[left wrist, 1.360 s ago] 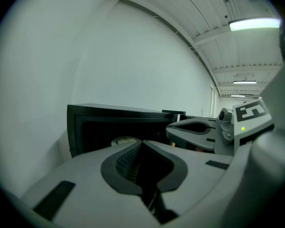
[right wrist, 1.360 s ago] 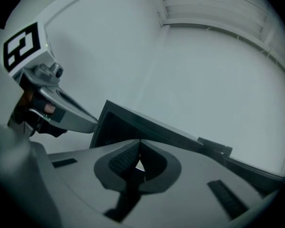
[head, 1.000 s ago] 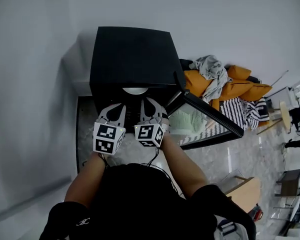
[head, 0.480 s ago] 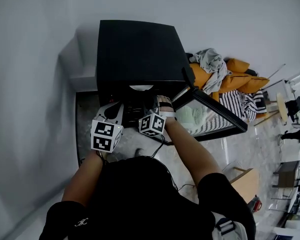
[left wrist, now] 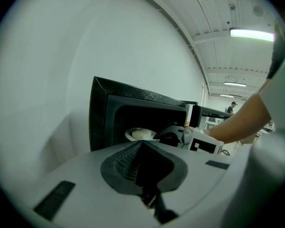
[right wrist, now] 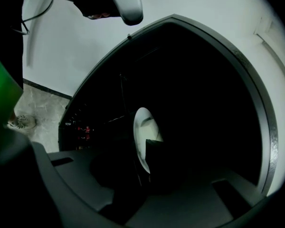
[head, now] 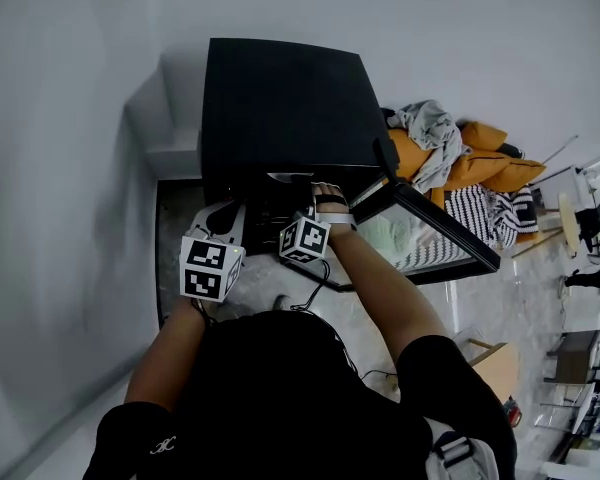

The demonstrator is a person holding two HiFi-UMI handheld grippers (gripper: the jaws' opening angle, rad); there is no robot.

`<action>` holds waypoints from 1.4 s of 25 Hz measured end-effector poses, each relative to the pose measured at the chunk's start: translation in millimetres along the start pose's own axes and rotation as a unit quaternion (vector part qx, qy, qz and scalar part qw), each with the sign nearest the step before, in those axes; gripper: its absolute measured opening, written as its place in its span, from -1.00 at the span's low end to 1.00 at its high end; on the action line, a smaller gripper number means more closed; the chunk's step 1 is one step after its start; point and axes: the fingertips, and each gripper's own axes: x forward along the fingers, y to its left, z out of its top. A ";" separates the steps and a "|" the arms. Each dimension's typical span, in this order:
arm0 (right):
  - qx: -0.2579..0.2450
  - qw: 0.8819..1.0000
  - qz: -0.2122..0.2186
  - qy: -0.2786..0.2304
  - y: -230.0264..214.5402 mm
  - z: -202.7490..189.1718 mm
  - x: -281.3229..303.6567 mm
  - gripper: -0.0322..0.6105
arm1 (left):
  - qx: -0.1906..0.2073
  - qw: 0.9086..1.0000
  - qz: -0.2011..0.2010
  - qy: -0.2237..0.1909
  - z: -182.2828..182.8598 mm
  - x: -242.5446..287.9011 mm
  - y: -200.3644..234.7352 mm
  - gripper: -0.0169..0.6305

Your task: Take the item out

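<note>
A black microwave oven point(head: 280, 108) stands on the floor with its door point(head: 435, 238) swung open to the right. Inside it sits a white plate point(left wrist: 141, 134) with pale food on it. In the right gripper view the plate point(right wrist: 141, 127) shows edge-on in the dark cavity. My right gripper point(right wrist: 140, 152) reaches into the cavity; its jaws are opening, with the plate's rim between them and the pads not pressing on it. The right gripper's marker cube point(head: 302, 238) is at the oven's mouth. My left gripper point(head: 225, 218) hangs just outside, left of the opening, shut and empty point(left wrist: 141, 146).
The open door juts out to the right of my right arm. Orange cushions and heaped clothes point(head: 450, 153) lie behind it. A white wall point(head: 80, 168) runs close on the left. A cable point(head: 315, 293) trails over the marble floor point(head: 175, 218). A wooden piece point(head: 495, 363) sits at the lower right.
My right gripper has moved forward from beside the left one into the oven's cavity. The left gripper has barely shifted.
</note>
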 end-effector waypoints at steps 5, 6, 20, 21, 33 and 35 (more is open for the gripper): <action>-0.027 1.000 -0.015 -0.007 5.2 2.5 -1.9 -0.79 | -0.002 1.000 0.001 0.003 -2.0 2.7 3.3 -0.92; -0.027 0.999 -0.016 -0.007 5.5 2.7 -2.0 -0.79 | -0.003 1.000 0.000 0.004 -2.2 3.4 3.9 -0.92; -0.020 0.998 -0.052 -0.010 9.9 4.5 -27.9 -0.79 | 0.001 1.000 -0.023 0.014 -7.5 15.1 -6.4 -0.92; -0.018 0.998 -0.052 -0.011 9.8 6.0 -32.6 -0.79 | 0.001 1.000 -0.024 0.015 -8.0 15.4 -7.3 -0.92; -0.037 0.997 -0.058 0.021 20.0 -4.8 -33.5 -0.54 | 0.007 0.999 -0.039 0.022 -13.5 17.9 -19.0 -0.92; -0.047 0.996 -0.065 0.034 17.3 -6.0 -29.2 -0.54 | 0.007 0.999 -0.038 0.022 -14.1 16.0 -18.5 -0.92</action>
